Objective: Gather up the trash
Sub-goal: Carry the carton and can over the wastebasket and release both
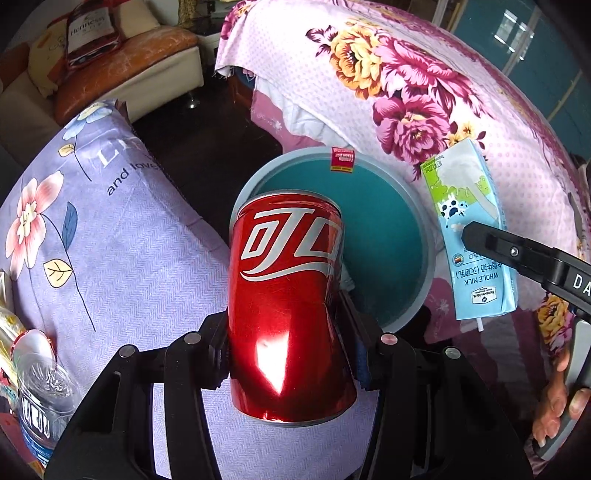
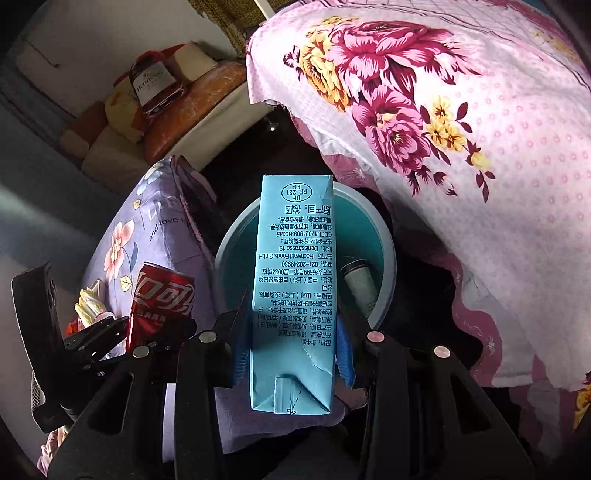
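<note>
My left gripper (image 1: 286, 328) is shut on a red cola can (image 1: 286, 295), held above the near rim of a teal round bin (image 1: 388, 236). My right gripper (image 2: 291, 339) is shut on a light blue milk carton (image 2: 293, 291), held over the same bin (image 2: 376, 236). The carton also shows in the left wrist view (image 1: 469, 236), right of the bin, with a right finger (image 1: 491, 247) across it. The can shows in the right wrist view (image 2: 160, 299), at the left, in the left gripper. A pale tube-like item (image 2: 360, 284) lies inside the bin.
A lilac flowered pillow (image 1: 110, 240) lies left of the bin. A pink flowered quilt (image 1: 424, 85) hangs over the right. A clear plastic bottle (image 1: 40, 398) and wrappers lie at the lower left. A sofa with a Hennessy bag (image 1: 90, 29) stands beyond the dark floor.
</note>
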`<state>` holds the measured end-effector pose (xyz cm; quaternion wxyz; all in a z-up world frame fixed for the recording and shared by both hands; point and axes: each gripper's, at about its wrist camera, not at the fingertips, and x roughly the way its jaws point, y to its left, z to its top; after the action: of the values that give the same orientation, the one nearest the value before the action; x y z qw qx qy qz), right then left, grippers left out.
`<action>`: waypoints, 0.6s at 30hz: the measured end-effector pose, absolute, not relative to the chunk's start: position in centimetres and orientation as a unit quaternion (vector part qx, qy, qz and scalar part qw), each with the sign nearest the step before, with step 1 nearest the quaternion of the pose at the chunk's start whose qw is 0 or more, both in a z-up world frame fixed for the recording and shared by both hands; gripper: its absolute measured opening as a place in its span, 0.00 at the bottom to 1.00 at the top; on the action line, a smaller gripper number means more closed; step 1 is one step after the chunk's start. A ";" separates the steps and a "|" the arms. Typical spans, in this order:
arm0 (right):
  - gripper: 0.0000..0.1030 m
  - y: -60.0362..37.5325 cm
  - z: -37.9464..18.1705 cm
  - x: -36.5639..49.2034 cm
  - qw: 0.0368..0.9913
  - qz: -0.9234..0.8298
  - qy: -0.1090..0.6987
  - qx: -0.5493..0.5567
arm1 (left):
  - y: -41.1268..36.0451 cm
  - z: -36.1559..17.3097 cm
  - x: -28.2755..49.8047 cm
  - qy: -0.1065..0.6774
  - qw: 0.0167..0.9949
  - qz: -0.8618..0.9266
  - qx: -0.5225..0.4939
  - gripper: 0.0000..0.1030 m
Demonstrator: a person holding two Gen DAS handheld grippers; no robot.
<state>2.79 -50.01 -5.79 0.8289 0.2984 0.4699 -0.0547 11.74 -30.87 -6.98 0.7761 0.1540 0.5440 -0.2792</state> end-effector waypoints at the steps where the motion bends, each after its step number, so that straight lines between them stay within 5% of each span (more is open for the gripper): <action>1: 0.36 -50.0 -6.0 2.9 0.828 -0.054 0.472 0.299 | -30.9 -7.1 11.8 0.545 0.776 -0.278 0.155 0.49; 8: 0.36 -49.8 -7.0 3.7 0.821 -0.052 0.485 0.298 | -31.3 -8.0 12.5 0.550 0.772 -0.275 0.159 0.50; 14: 0.36 -49.4 -7.4 4.4 0.817 -0.050 0.494 0.292 | -31.0 -7.9 12.6 0.542 0.782 -0.263 0.163 0.79; 18: 0.36 -48.8 -7.6 4.9 0.816 -0.049 0.501 0.285 | -30.1 -7.7 12.8 0.545 0.783 -0.260 0.149 0.80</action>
<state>4.87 -48.84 -7.57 0.8158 0.2855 0.5007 -0.0488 12.82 -30.09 -7.66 0.7830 0.1494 0.5448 -0.2603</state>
